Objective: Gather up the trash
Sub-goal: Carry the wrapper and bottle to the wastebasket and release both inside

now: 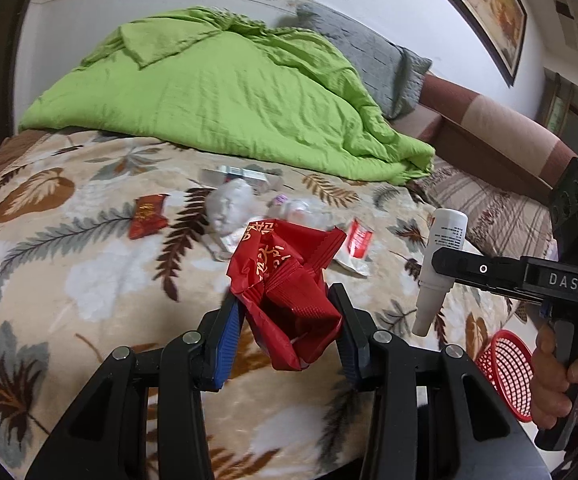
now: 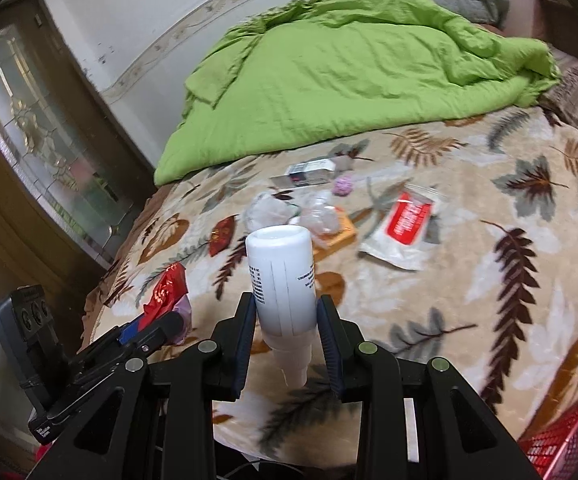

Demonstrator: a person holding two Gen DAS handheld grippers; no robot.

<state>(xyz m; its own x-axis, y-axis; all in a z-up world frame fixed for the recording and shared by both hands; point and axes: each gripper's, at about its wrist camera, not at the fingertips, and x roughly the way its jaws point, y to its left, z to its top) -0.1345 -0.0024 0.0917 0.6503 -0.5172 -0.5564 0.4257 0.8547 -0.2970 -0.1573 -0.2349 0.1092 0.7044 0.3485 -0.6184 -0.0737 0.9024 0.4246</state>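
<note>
left gripper (image 1: 285,312) clenched on crumpled red wrapper (image 1: 289,276) above bed (image 1: 89,280). right gripper (image 2: 287,344) clenched on white bottle (image 2: 283,280), long axis upright, nozzle down. red basket (image 2: 569,440) partly cut off.

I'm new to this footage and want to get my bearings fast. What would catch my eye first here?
First, the two grips: the left hand-held gripper clamps a crumpled red wrapper, and the right hand-held gripper holds a white bottle upside down. Behind them a bright green quilt is heaped at the far end of the leaf-patterned blanket, with more litter scattered in front of it. A red mesh basket sits at the bed's right edge.
</note>
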